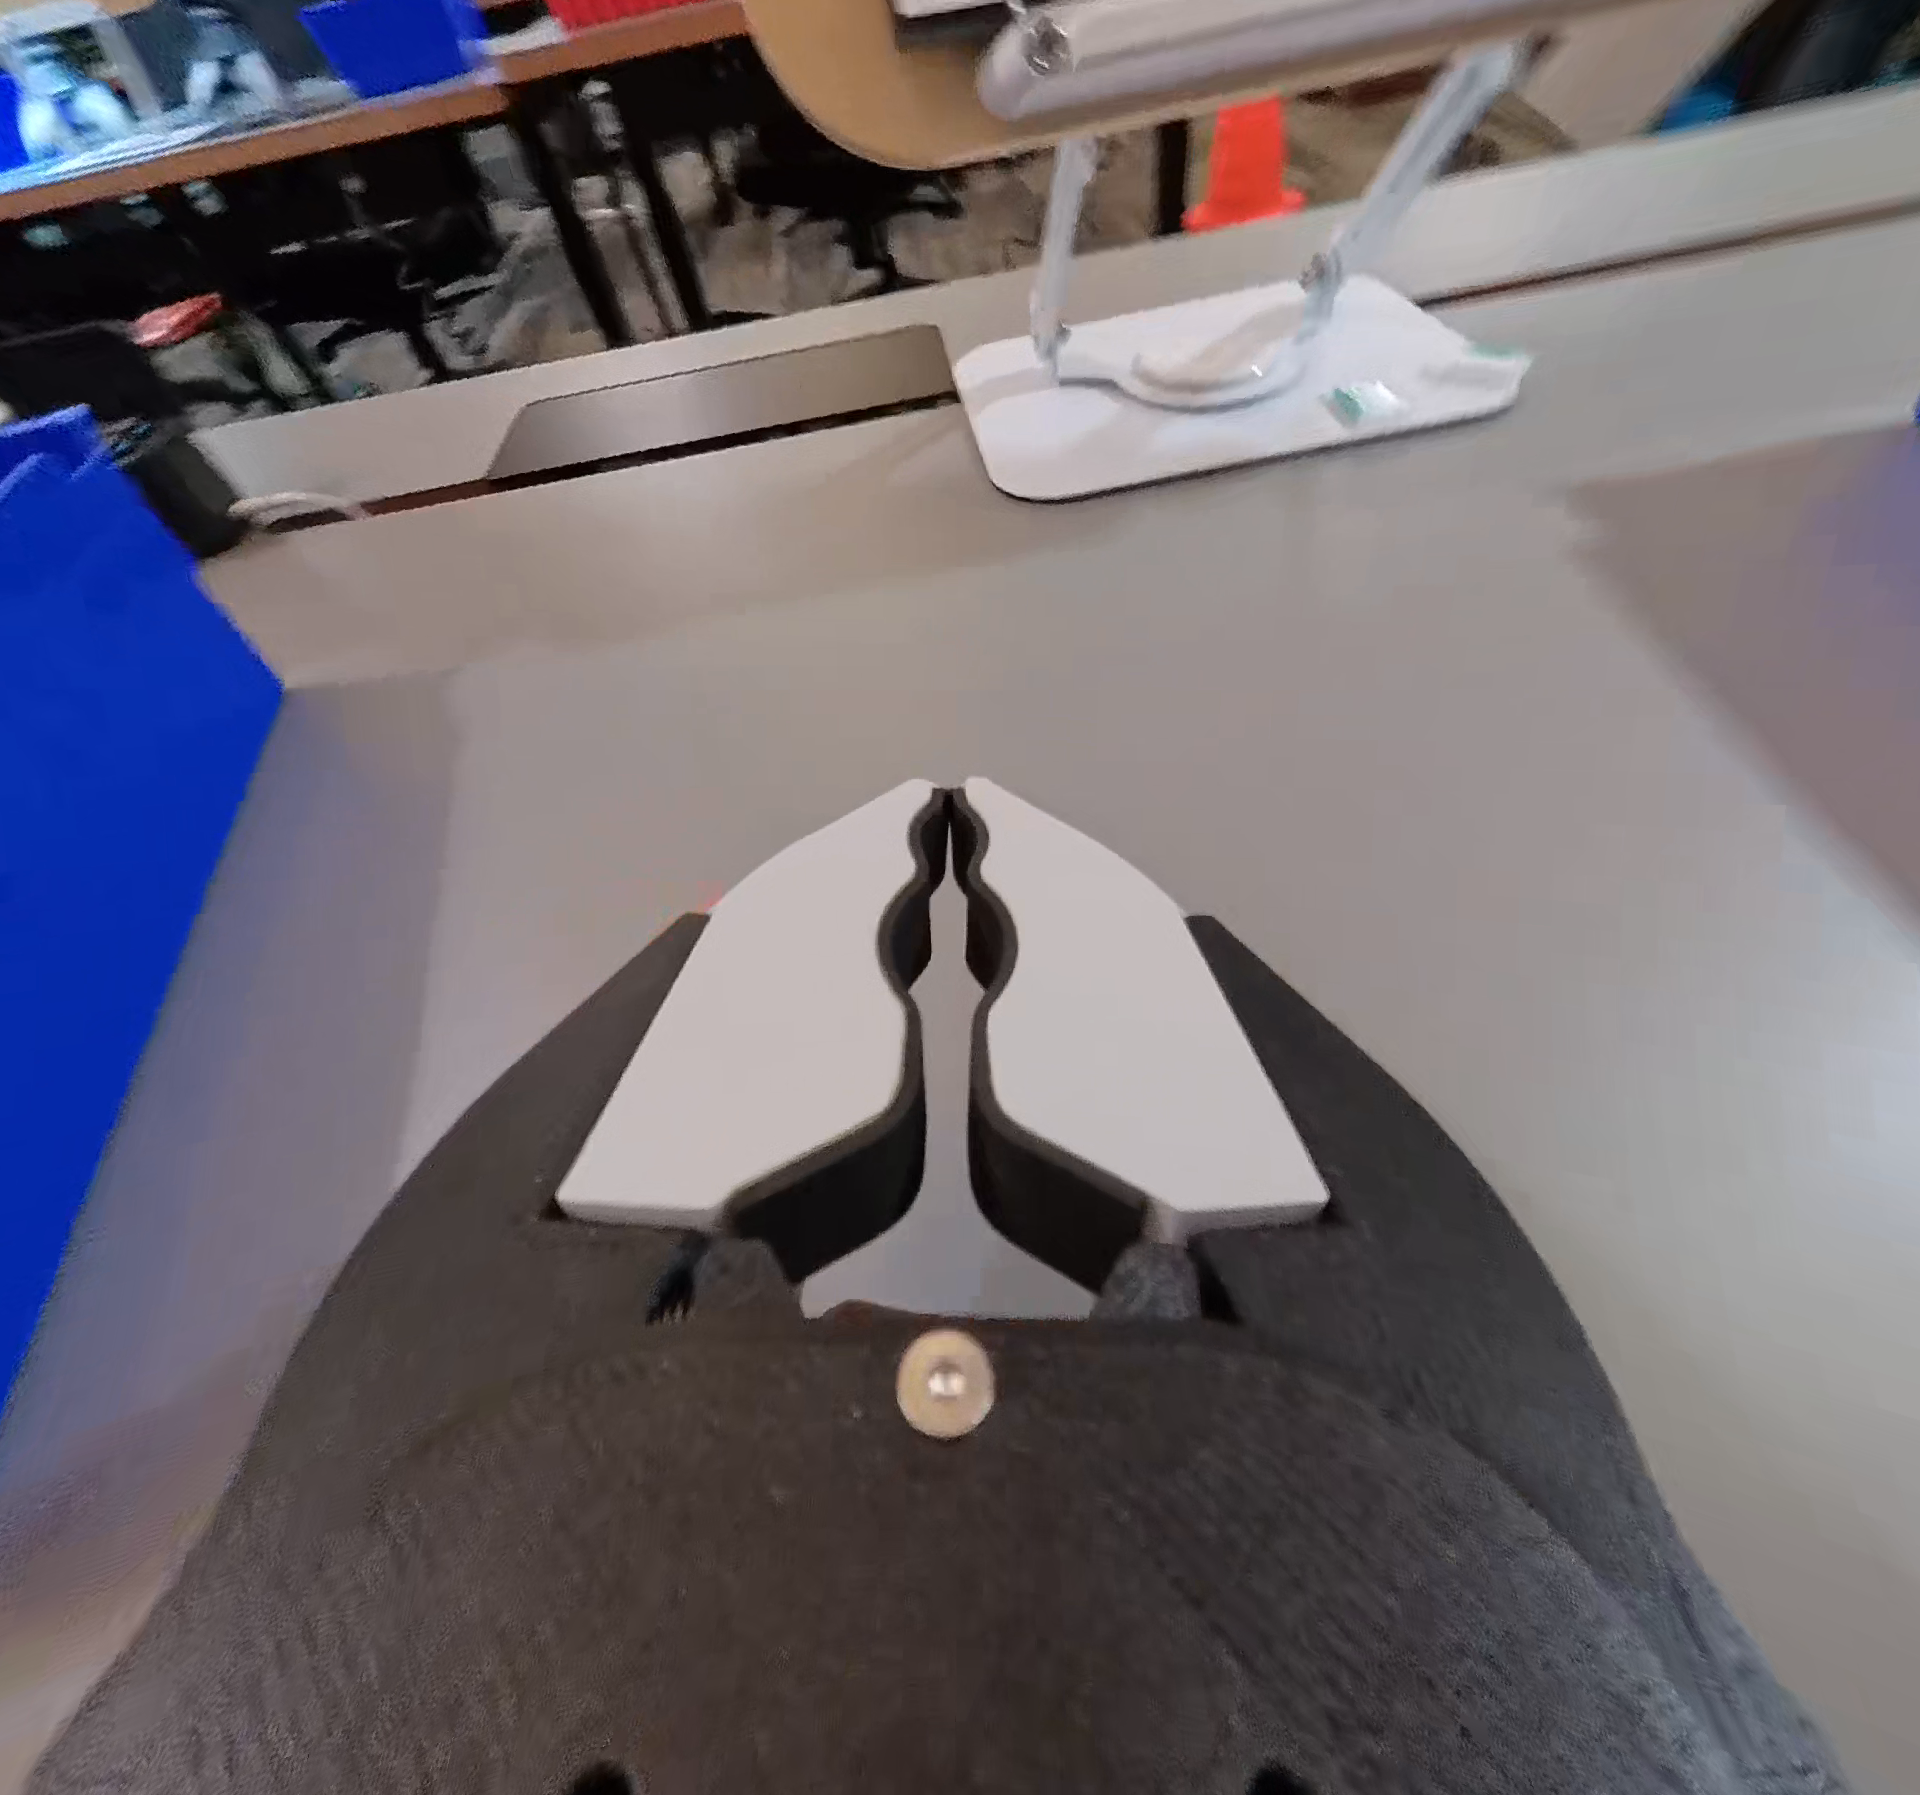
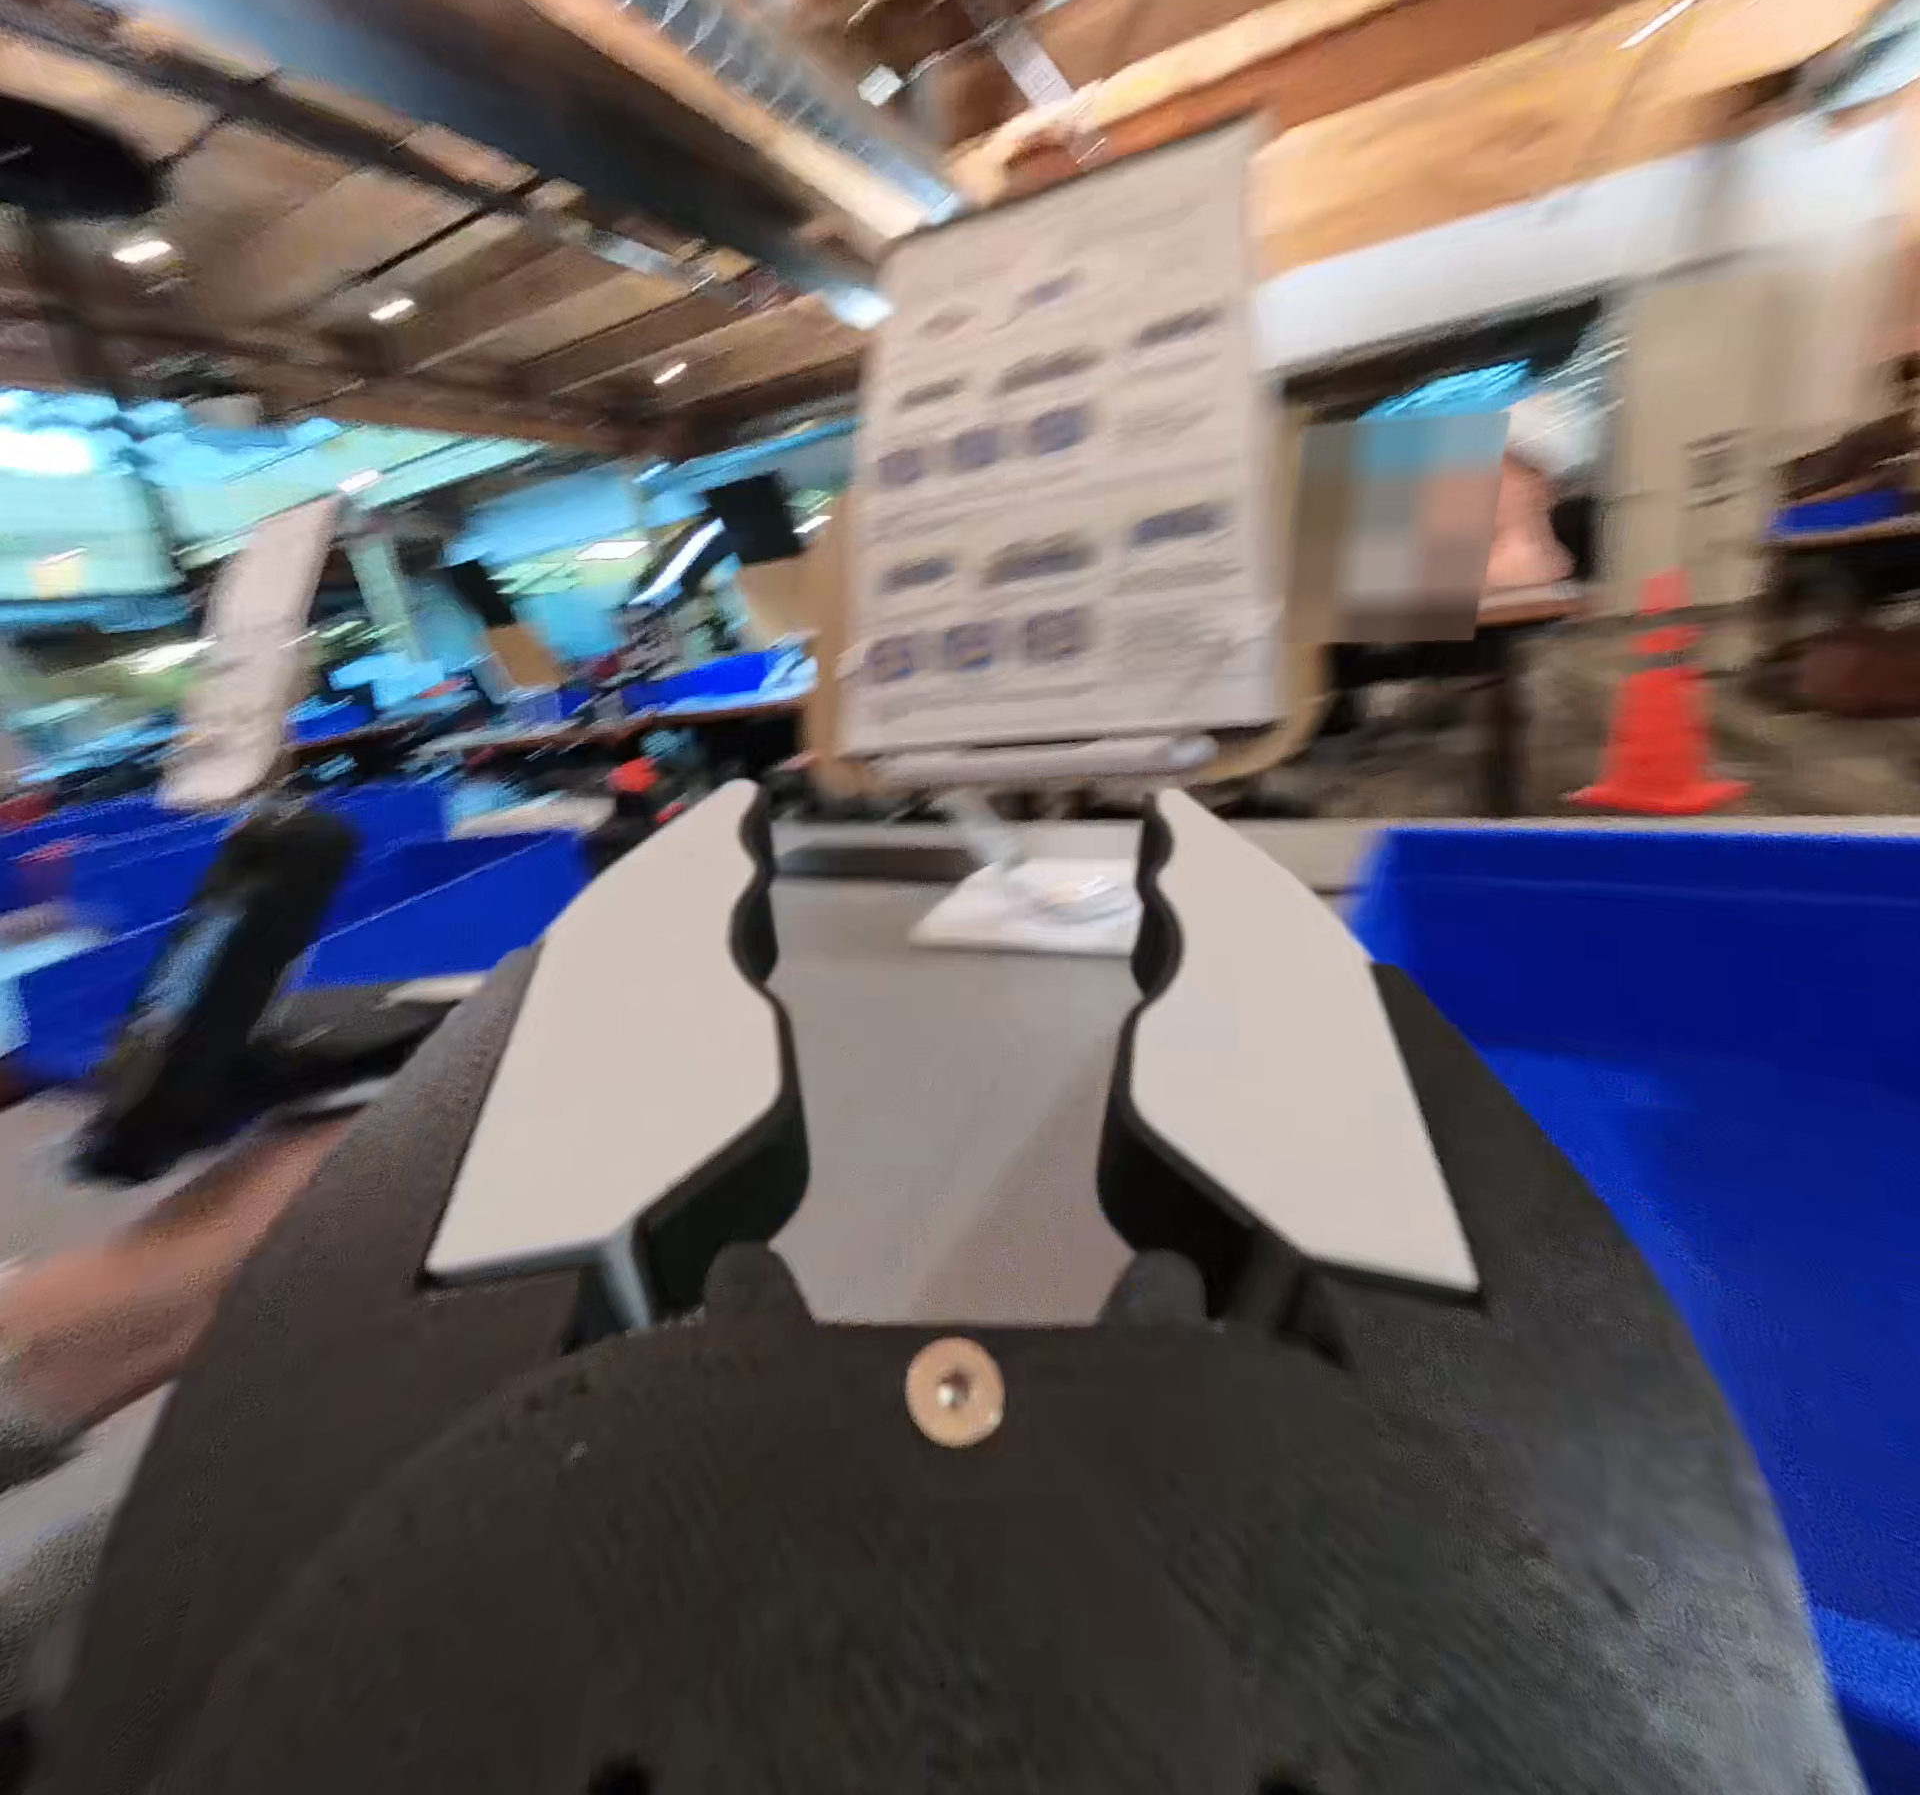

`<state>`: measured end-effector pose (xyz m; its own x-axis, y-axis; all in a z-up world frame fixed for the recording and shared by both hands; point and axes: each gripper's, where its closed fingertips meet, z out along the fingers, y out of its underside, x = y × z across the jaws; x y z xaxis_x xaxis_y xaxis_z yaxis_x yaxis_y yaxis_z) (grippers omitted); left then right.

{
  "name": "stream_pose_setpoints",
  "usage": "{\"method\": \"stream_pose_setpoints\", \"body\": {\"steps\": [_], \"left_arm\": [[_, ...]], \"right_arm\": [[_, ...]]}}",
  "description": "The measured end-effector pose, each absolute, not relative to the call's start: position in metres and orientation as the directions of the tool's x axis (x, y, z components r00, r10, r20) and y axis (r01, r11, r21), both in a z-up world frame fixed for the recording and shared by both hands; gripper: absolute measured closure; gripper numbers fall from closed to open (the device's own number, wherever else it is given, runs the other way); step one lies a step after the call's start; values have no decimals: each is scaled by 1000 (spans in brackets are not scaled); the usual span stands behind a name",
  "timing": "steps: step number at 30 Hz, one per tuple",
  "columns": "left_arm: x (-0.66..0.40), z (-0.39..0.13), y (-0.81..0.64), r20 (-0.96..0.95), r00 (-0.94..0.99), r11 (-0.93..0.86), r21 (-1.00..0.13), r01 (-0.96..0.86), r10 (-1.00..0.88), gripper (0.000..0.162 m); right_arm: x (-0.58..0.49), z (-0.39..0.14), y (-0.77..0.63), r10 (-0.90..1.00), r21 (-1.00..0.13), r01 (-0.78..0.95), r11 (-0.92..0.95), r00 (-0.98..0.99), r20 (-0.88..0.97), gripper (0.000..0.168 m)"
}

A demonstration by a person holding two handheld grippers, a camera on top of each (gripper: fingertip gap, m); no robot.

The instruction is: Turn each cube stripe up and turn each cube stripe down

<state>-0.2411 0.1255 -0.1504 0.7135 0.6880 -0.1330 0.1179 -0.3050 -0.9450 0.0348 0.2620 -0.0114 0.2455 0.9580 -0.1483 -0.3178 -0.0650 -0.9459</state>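
While both views are smearing with blur, the grey table (image 1: 1247, 706) is filling most of the left wrist view, and no cube is showing on it in either picture, so where the cubes are lying I cannot tell. A blue bin (image 1: 94, 758) is crowding the left edge of that view, and another blue bin (image 2: 1662, 1070) is sitting just beside the right gripper (image 2: 954, 831) on its right side. At the table's far edge a paper chart on a stand (image 2: 1060, 457) is standing upright, its white base plate (image 1: 1226, 405) resting on the tabletop. An orange cone (image 2: 1660, 717) is standing on the floor beyond the table. The right gripper is hovering low over the table with its jaws spread wide and nothing between them. The left gripper (image 1: 949, 795) is pointing at bare tabletop, its jaws pressed together at the tips and gripping nothing.
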Motion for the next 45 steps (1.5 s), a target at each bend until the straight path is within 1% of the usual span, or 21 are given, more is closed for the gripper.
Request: {"method": "stream_pose_setpoints", "body": {"steps": [1,2,4,8,10,12,15,18,22,25,27,29,31,33,38,42,45], "left_arm": [[-240,-148,122,-111,677,-272,-953,136,728,162],[-235,-144,122,-93,656,-236,-963,134,749,162],[-224,-136,123,-102,628,-199,-976,85,771,162],[-210,-135,137,-251,623,-298,-954,-30,741,162],[-209,-136,142,-273,627,-317,-947,-43,730,162],[-209,-141,147,-268,649,-339,-941,-16,712,162],[-207,-152,153,-231,682,-373,-925,66,694,162],[-207,-154,154,-233,675,-379,-922,75,700,162],[-200,-143,162,-267,681,-351,-936,-15,682,162],[-195,-139,165,-303,668,-350,-934,-69,680,162],[-189,-136,167,-309,679,-337,-937,-97,665,162],[-179,-130,169,-293,713,-294,-947,-127,637,162],[-178,-125,166,-289,706,-280,-951,-133,647,162],[-179,-122,163,-286,693,-274,-953,-131,662,162],[-187,-127,158,-353,632,-331,-930,-158,690,162],[-186,-119,159,-483,537,-386,-876,-289,691,162],[-178,-118,162,-468,554,-373,-884,-283,688,162]], "right_arm": [[11,-23,234,975,-959,-264,-100,168,-147,93],[-7,-34,211,982,-969,-211,-127,111,-153,92],[-33,-55,175,982,-971,-149,-186,8,-189,95],[-52,-99,128,938,-952,18,-306,-165,-305,98],[-54,-100,117,881,-912,55,-406,-242,-407,96],[-55,-101,111,833,-884,107,-455,-301,-465,91],[-56,-110,117,824,-872,144,-467,-287,-489,89],[-55,-111,119,790,-838,147,-525,-282,-544,85],[-52,-109,104,759,-820,165,-547,-315,-570,80],[-49,-111,86,770,-838,180,-516,-331,-545,74],[-47,-115,77,801,-867,180,-464,-331,-498,74],[-46,-117,77,849,-904,127,-409,-311,-428,75],[-44,-117,81,886,-928,64,-368,-279,-371,76],[-42,-118,83,898,-933,39,-357,-262,-354,76],[-44,-113,76,877,-916,45,-400,-273,-396,73],[-44,-118,88,881,-901,49,-430,-193,-431,75],[-44,-119,98,862,-879,47,-475,-174,-475,76]]}}
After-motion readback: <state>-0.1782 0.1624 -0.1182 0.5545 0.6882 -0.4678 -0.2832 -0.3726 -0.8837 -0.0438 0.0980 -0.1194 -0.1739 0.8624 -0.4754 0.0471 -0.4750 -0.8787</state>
